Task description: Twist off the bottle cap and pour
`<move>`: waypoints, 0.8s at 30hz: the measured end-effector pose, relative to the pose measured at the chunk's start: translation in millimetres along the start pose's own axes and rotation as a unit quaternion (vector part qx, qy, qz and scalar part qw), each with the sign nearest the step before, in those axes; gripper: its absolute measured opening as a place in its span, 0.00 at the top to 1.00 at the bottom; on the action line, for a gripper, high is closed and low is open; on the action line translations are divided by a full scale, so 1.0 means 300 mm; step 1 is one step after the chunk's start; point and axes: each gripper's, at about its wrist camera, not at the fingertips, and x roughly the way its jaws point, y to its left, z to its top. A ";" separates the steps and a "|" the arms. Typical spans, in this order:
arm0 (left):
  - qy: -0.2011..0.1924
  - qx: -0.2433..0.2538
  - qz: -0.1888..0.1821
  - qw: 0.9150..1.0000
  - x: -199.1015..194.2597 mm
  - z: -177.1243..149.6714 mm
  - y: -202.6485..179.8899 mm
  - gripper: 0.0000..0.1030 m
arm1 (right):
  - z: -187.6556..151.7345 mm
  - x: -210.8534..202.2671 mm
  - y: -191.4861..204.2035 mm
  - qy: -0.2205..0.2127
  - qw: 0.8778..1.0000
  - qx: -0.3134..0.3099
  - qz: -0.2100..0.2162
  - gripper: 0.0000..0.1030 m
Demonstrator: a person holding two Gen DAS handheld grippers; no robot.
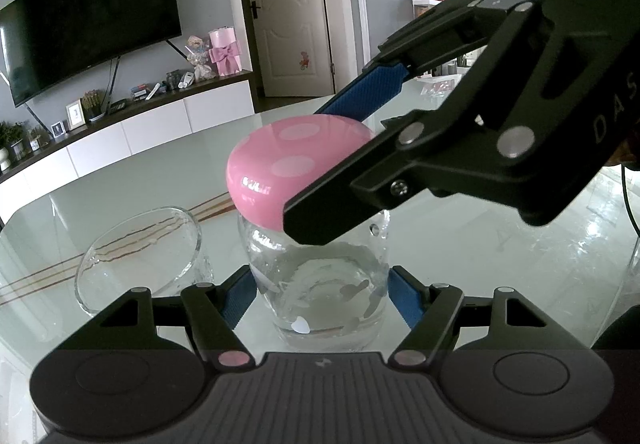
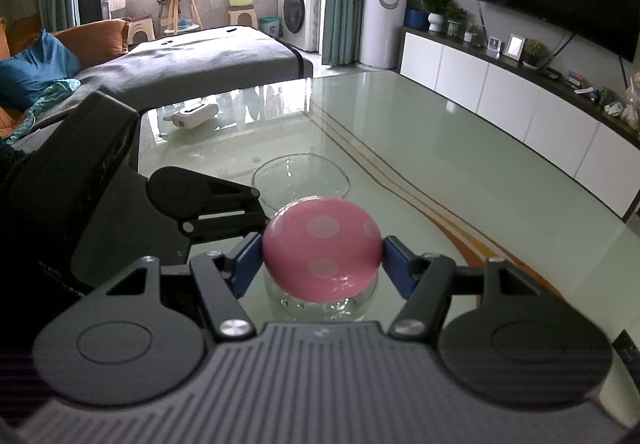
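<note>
Bottle upright on tabletop, near centre, bowl just left. Left claw clamps glass body; right claw clamps pink cap. Risks: pads slip on domed cap; bottle twists in left grip; water spills; bowl knocked.

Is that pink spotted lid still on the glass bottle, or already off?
Still on. The pink cap sits on the bottle, upright on the table.
</note>
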 end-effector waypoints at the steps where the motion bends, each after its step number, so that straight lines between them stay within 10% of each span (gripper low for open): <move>1: 0.000 0.000 0.000 1.000 -0.004 -0.004 0.007 0.27 | 0.000 0.000 -0.001 0.000 1.000 0.000 0.000 0.36; 24: 0.002 -0.001 0.003 1.000 0.001 0.013 -0.013 0.27 | 0.004 0.011 -0.024 0.002 1.000 -0.013 0.021 0.36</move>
